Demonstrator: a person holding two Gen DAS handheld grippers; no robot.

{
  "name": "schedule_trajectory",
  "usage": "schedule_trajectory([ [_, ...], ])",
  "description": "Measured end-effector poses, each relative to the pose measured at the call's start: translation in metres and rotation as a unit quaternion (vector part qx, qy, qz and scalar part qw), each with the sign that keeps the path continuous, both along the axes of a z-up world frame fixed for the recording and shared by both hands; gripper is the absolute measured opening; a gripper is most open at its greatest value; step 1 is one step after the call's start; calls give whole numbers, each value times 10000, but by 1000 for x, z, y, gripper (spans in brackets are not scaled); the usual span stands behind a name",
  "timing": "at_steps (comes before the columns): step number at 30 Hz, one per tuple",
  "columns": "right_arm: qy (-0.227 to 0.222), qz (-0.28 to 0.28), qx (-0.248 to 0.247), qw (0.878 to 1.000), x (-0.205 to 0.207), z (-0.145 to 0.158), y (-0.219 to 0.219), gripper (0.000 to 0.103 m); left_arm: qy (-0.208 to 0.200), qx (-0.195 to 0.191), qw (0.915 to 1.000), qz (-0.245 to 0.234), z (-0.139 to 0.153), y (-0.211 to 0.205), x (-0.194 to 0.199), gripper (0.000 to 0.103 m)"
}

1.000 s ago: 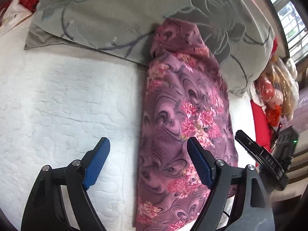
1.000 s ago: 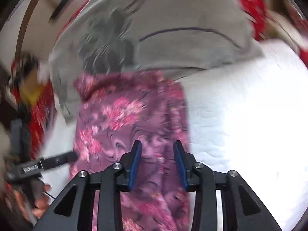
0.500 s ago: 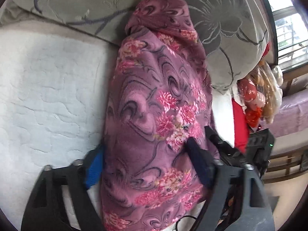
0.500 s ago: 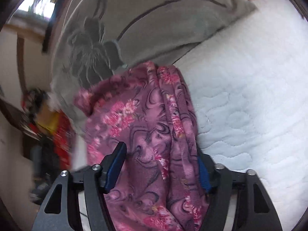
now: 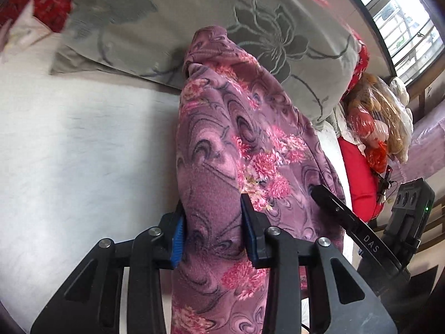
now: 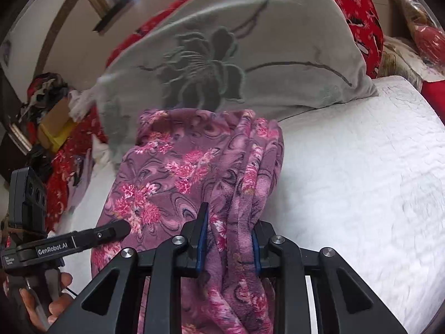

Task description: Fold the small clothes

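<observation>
I have both sets of fingers closed down on the purple fleece garment with pink flowers and dark swirls, which lies lengthwise on the white quilted bed cover, its far end lapping up against the grey pillow with a dark embossed flower. My left gripper has just been closing, and its blue-padded fingers now press in on a bunched fold along the garment's left edge, with cloth filling the gap between them. Through the right wrist camera I see my right gripper, which has just been closing too, clamped narrowly on a thick ridge of gathered layers on the garment's right side, its blue pads sunk into the fleece. Each gripper shows in the other's view: the right one's black finger marked with letters reaches over the cloth at the right of the left view, and the left one lies at the lower left of the right view, with the person's hand on its handle. Beyond the pillow sits red patterned bedding, and beside the bed a heap of plastic-wrapped bundles. Both views are slightly smeared
</observation>
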State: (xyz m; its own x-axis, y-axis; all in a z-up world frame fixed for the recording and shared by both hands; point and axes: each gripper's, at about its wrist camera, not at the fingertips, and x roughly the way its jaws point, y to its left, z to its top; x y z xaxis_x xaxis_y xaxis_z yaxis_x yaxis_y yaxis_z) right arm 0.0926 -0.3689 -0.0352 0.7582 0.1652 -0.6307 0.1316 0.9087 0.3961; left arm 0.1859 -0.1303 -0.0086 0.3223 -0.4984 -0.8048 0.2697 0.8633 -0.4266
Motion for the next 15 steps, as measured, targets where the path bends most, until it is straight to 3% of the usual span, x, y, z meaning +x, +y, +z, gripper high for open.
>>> schedule_trajectory([
  [6, -138, 136, 112, 9997, -34, 10, 32, 25, -335, 286, 9989, 133, 23, 29, -38, 33],
  [15, -82, 379, 192, 9991, -45, 13, 80, 25, -349, 401, 9980, 354, 25, 77, -59, 33],
])
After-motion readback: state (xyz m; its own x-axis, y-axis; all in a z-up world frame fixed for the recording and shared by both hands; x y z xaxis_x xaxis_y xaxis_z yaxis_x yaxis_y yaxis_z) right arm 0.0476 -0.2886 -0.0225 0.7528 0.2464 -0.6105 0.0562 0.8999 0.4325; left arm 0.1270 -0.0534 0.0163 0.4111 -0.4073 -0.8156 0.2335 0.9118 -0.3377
